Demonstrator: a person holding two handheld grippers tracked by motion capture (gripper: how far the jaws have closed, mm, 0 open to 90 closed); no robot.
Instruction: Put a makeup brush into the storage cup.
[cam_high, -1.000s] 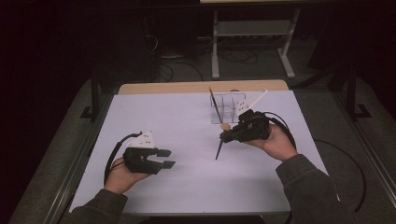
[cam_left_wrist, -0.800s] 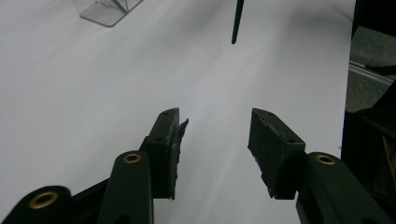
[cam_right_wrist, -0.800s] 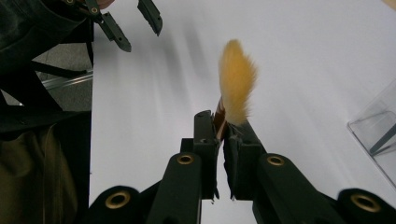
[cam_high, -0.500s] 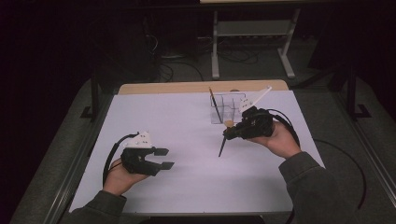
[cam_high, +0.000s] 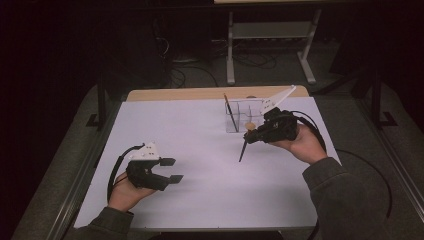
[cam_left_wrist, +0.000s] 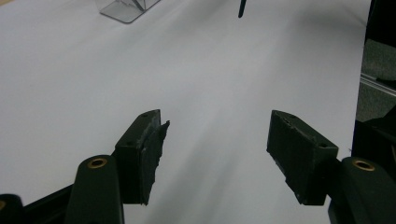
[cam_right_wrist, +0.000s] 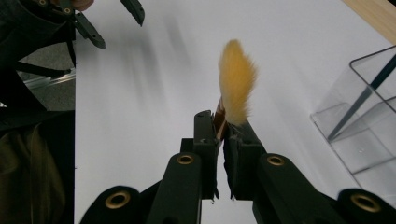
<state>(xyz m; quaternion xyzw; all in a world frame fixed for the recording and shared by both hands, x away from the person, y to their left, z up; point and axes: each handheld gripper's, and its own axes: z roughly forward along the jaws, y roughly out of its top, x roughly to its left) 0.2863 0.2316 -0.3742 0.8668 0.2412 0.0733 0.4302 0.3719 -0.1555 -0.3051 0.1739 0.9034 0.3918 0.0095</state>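
**Ana:** Brush (cam_right_wrist: 237, 84) first: a light, thin thing with a soft tan tuft, a copper-coloured ferrule below it and a dark stiff handle. Where did it sit?

**Ben:** It was clamped in the right claw (cam_right_wrist: 223, 128), right of centre in the high view, the pads pinched together on the ferrule just under the bristles. The handle (cam_high: 243, 150) hung slanting toward the worktop (cam_high: 200, 125); I couldn't tell whether its tip touched.

**Ana:** Was that a good place to hold it?

**Ben:** I judged so. The ferrule was rigid and wouldn't crush, whereas the tuft would splay and the smooth handle might swivel in the pads.

**Ana:** And nearby?

**Ben:** The clear holder (cam_high: 245, 114) stood just beyond it, toward the upper middle of the frame, with another dark stick (cam_high: 231, 112) leaning inside. It looked light enough to tip if knocked.

**Ana:** The other claw?

**Ben:** The left claw (cam_left_wrist: 215, 140), at the lower left, had just been opening; its jaws stood apart with nothing between them, well away from the brush.
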